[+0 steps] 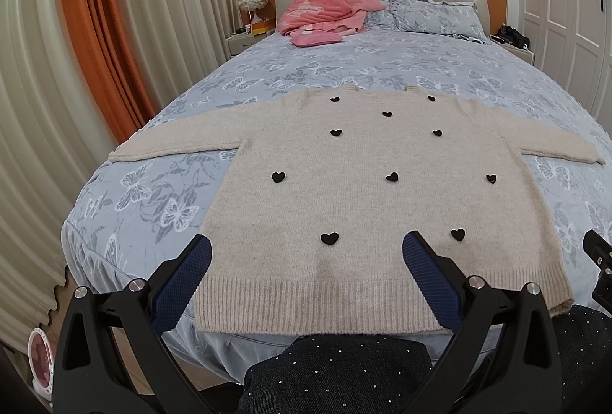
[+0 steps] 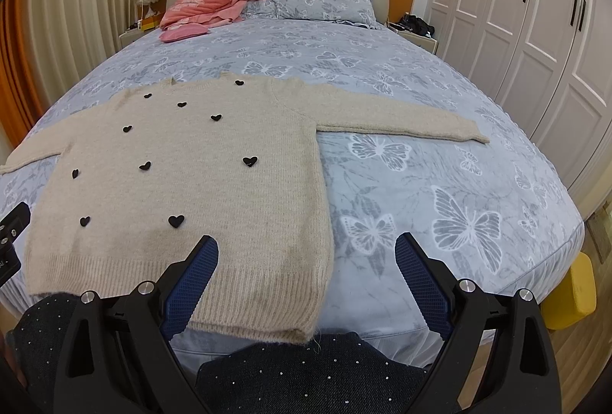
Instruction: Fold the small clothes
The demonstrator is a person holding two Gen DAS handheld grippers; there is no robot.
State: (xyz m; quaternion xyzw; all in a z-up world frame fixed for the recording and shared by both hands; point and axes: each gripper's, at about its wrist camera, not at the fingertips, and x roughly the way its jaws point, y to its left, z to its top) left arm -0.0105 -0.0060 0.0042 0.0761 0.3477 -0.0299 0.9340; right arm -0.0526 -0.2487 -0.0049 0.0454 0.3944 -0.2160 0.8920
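A small beige knit sweater with black hearts lies flat, face up, on the bed, both sleeves spread out sideways and its ribbed hem at the near edge. It also shows in the right wrist view. My left gripper is open and empty, held above the hem. My right gripper is open and empty, above the sweater's right bottom corner. The right gripper's edge shows at the far right of the left wrist view.
The bed has a blue butterfly cover. A pink garment heap and pillows lie near the headboard. Curtains hang on the left, white wardrobe doors stand on the right. A yellow object sits by the bed's right corner. My dark trousers are below.
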